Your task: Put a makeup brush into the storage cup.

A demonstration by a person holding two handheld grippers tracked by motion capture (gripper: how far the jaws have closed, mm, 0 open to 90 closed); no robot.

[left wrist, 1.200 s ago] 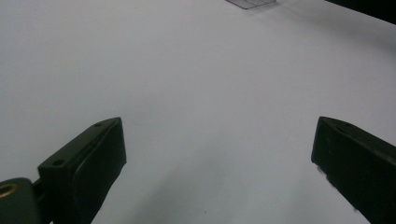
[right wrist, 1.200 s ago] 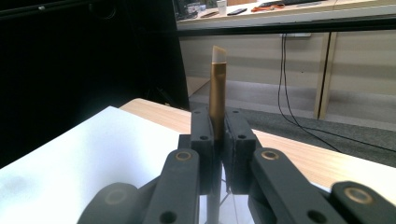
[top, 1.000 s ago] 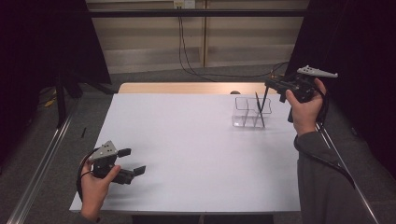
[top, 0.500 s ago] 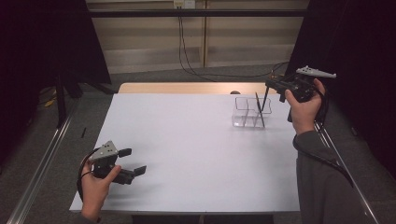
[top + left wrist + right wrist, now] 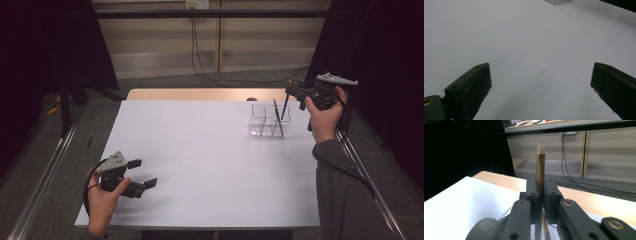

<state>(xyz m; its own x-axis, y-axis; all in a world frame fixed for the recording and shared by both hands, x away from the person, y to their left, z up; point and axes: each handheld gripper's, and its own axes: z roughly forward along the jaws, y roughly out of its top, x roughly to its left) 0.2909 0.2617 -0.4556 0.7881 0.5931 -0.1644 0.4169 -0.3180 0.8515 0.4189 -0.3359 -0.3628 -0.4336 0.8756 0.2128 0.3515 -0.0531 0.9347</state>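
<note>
Overhead, right hand (image 5: 324, 111) raised, right gripper (image 5: 291, 93) pinching brush (image 5: 540, 167) upright.

The brush (image 5: 284, 107) is a slim, dark stick with a gold-brown upper section and a pale, slanted end. In the high view it sits at the upper right of the frame, nearly upright with a slight tilt, its lower end reaching down toward the clear organizer (image 5: 260, 120). In the right gripper view its gold shaft (image 5: 540, 173) rises at centre frame, pale tip uppermost.

The clear organizer is a transparent, open-topped box divided into compartments. It stands on the white surface (image 5: 210, 165) at the upper right of the high view. A second dark stick (image 5: 277, 118) leans inside it.
</note>
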